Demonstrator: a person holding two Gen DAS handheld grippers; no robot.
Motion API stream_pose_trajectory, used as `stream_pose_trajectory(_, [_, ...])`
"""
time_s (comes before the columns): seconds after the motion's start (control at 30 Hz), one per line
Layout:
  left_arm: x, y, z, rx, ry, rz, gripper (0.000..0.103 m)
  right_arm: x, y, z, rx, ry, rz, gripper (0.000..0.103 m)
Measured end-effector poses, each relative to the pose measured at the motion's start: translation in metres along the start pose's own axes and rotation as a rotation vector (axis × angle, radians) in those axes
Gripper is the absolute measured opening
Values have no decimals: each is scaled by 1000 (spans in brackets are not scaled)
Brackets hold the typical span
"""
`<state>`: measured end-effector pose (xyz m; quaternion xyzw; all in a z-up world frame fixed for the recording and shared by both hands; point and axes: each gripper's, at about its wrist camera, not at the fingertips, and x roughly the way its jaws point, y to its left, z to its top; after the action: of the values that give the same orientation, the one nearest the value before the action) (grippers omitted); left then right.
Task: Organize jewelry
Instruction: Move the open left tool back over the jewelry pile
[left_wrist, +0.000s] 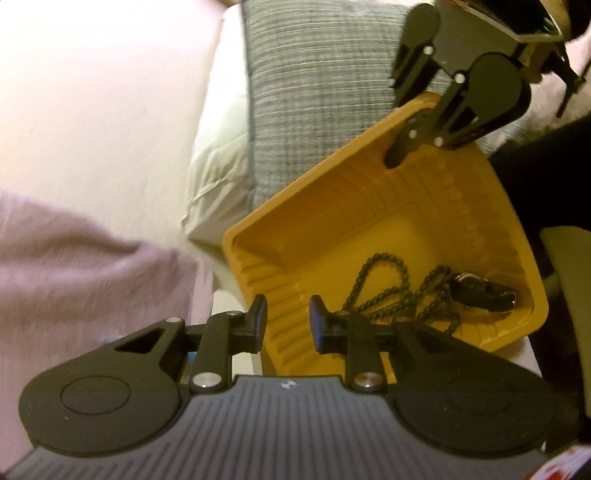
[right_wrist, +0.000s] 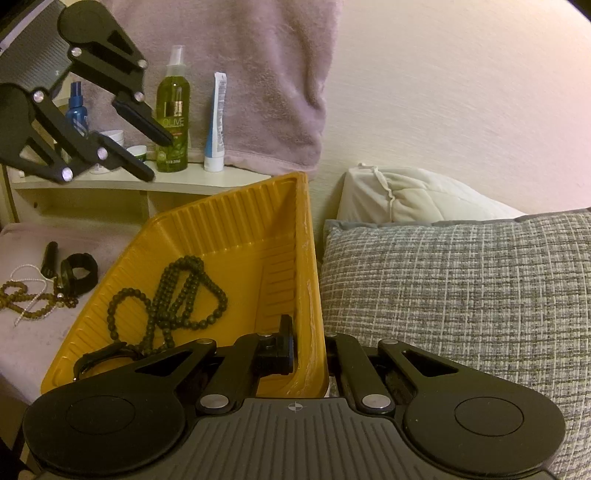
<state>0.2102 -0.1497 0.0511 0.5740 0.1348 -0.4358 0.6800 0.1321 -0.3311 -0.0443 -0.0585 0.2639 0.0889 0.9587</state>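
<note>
Right hand-held gripper (right_wrist: 308, 354) pinches the yellow tray's (right_wrist: 236, 229) wall; left hand-held gripper (right_wrist: 157, 153), jaws spread and empty, hovers nearer the brown beads (right_wrist: 22, 295) lying far left.

1. The left gripper (left_wrist: 287, 320) has its jaws slightly apart with nothing between them, above the yellow tray (left_wrist: 369, 206).
2. The tray holds a dark bead necklace (left_wrist: 384, 284).
3. The right gripper (left_wrist: 397, 151) clamps the tray's far rim.
4. A grey pillow (left_wrist: 317, 96) lies behind.

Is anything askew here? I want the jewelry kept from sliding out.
The yellow tray is tipped steeply, held by its rim in the right gripper. The dark bead necklace and a black strap have gathered at its low end.
</note>
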Motion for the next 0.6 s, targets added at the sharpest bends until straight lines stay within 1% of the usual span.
stream_pose_trajectory(0.07, [-7,1,-9,-55,1,13,24,0,0,0,0,0,0,4])
stream_pose_trajectory(0.13, [-15,6,-21,-139,-2,20,26,0,0,0,0,0,0,4])
stream_pose_trajectory(0.3, [-41,17,-66,-405,12,59,26,0,-1,-1,6,1,-3,4])
stream_pose_trajectory(0.4, [-58,19,-98,-576,31,109,26,0,-2,-2,14,3,-4,4])
stream_pose_trajectory(0.5, [-73,14,-128,-724,61,173,26,-1,-2,-2,20,4,-4,4])
stream_pose_trajectory(0.6, [-81,0,-155,-843,103,206,26,-2,0,-2,26,7,-7,4])
